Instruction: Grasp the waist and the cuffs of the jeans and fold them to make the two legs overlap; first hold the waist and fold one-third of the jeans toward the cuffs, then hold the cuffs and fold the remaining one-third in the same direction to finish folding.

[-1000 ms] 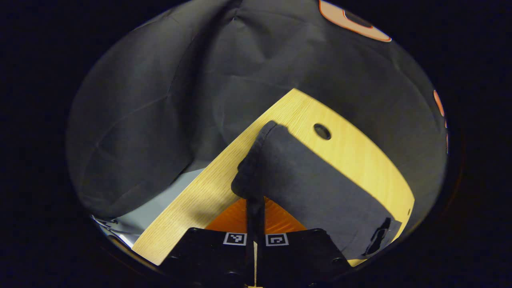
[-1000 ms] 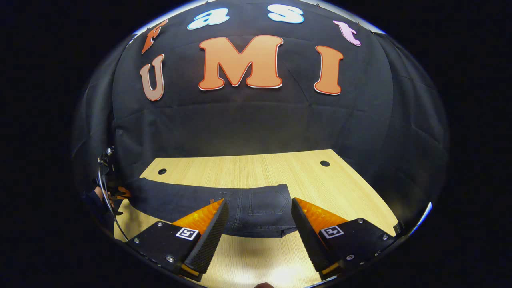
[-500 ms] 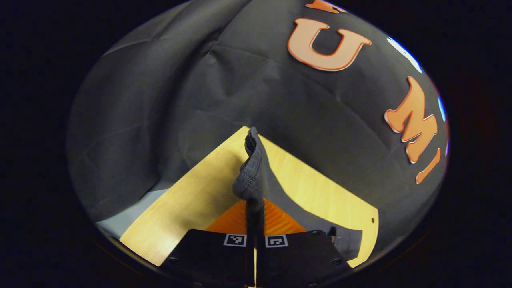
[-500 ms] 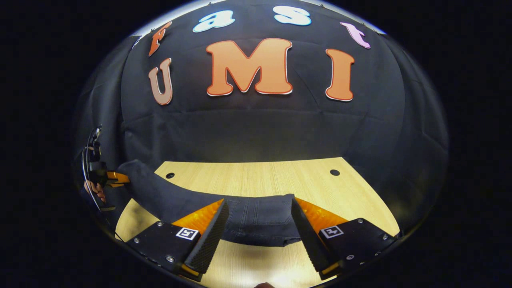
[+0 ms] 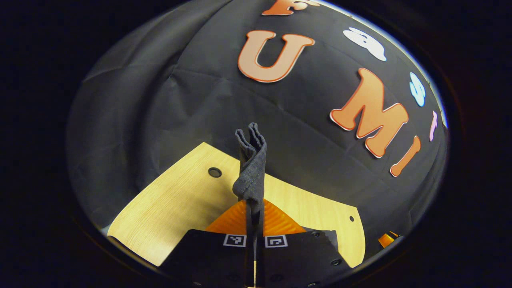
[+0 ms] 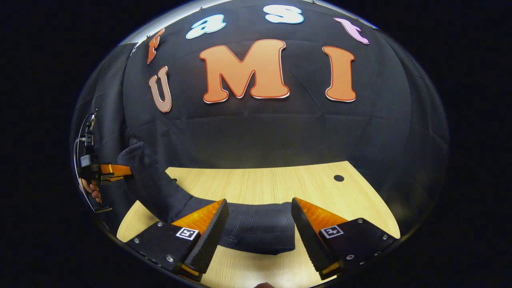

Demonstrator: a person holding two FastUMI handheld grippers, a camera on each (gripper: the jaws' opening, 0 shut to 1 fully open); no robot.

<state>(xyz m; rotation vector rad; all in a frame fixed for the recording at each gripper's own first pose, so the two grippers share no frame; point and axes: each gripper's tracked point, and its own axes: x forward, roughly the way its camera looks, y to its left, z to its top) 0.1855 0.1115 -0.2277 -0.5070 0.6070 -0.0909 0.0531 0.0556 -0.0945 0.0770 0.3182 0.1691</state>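
The dark jeans (image 6: 256, 228) lie with their waist end flat on the wooden table (image 6: 272, 184), between the spread fingers of my right gripper (image 6: 258, 240), which is open and holds nothing. The leg end (image 6: 150, 176) rises off the table at the left, up to my left gripper (image 6: 110, 171), held by a hand (image 6: 93, 191). In the left gripper view, my left gripper (image 5: 254, 208) is shut on the cuffs (image 5: 251, 160), and the doubled cloth edge stands up above the fingertips.
The table (image 5: 180, 200) has round cable holes (image 5: 215, 172) (image 6: 339, 178) near its back corners. The black cloth wall hangs close behind the table's far edge. A bit of the right gripper (image 5: 386, 239) shows low at the right of the left gripper view.
My left gripper has lifted the cuffs well off the table and turned rightward, so the leg now hangs in an arc. The right gripper stays open over the waist.
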